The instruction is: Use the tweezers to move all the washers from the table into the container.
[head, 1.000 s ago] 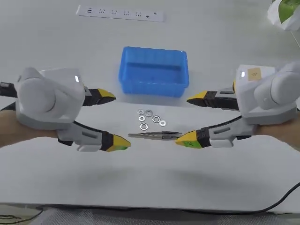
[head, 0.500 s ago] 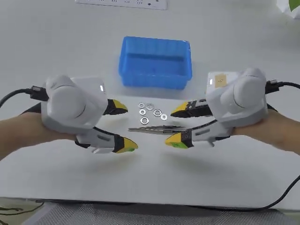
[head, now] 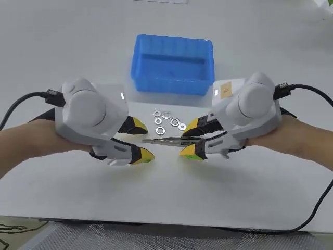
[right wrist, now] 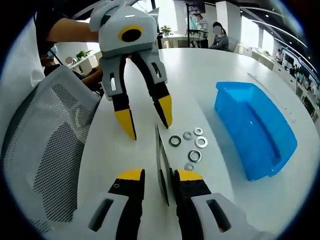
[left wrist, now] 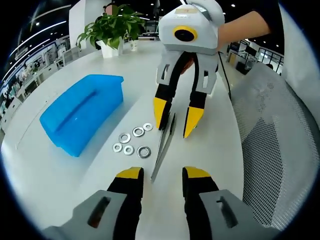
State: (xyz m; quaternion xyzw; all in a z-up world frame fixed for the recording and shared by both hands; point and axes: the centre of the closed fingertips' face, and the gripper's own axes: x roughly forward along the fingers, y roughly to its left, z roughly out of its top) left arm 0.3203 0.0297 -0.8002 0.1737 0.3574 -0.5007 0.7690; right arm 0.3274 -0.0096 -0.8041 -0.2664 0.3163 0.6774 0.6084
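Silver tweezers [head: 165,140] lie flat on the white table, with several washers [head: 167,121] just beyond them and the blue container [head: 173,65] farther back. My right gripper [head: 188,138] is open, its jaws narrowed and straddling the tweezers' right end; the tweezers [right wrist: 162,172] run up between its jaws [right wrist: 160,176]. My left gripper [head: 141,139] is open, and the tweezers' pointed end [left wrist: 154,172] reaches in between its fingertips [left wrist: 164,174]. The washers [left wrist: 132,142] [right wrist: 192,145] lie between the tweezers and the container [left wrist: 80,115] [right wrist: 255,127].
A black cable [head: 23,104] trails from the left gripper, and another cable [head: 312,101] from the right. The table's front edge [head: 156,225] runs close below the hands. A potted plant [left wrist: 115,32] stands far back, and a mesh chair [right wrist: 50,145] is behind.
Both grippers have moved inward to the tweezers. The right gripper's jaws have narrowed around the tweezers' end. The left jaws have also drawn closer together.
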